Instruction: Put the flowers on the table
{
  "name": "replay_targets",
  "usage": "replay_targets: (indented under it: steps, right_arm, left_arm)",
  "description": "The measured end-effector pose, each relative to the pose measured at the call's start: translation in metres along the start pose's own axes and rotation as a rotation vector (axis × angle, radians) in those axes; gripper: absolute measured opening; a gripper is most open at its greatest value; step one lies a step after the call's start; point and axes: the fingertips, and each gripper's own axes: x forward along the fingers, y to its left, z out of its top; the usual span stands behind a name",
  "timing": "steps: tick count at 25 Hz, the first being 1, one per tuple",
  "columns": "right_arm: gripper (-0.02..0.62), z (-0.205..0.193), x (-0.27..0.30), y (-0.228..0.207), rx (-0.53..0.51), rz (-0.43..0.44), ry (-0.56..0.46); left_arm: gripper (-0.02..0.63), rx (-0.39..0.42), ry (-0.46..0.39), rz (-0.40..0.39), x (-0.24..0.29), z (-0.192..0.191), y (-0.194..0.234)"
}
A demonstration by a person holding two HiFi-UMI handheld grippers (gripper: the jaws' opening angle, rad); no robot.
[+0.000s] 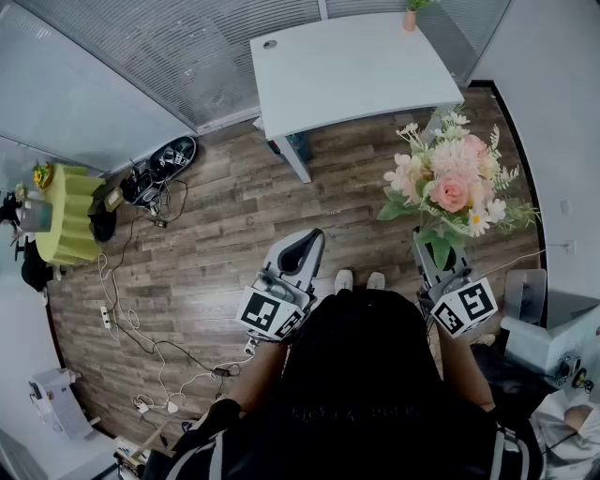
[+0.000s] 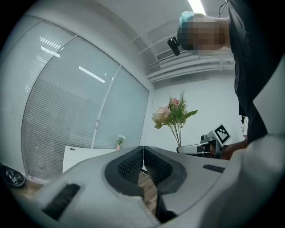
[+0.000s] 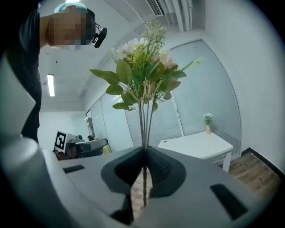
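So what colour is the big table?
The table is white; the head view shows it best.

In the head view, the person's head and shoulders hid the rear of the left gripper and of the right gripper, and the leaves of the flowers covered the right gripper's tips. In the right gripper view, the stems passed between the pressed-together jaws, and where they ended below could not be told. The small potted plant on the table was cut by the top edge, and the clutter on the floor at the left was too small to name.
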Motion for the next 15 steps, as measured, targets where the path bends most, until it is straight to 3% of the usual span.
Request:
replay_targets:
  steps: [10,15]
  right_arm:
    - [0.041,-0.003,-0.011,0.006,0.081,0.085,-0.014]
    - [0.041,-0.014,-0.022,-0.01,0.04,0.098,-0.009]
  left_arm:
    - [0.018,-0.011,0.011,0.008,0.008,-0.005,-0.019]
    - [0.018,0.007,0.023,0.034,0.011,-0.01,-0.029]
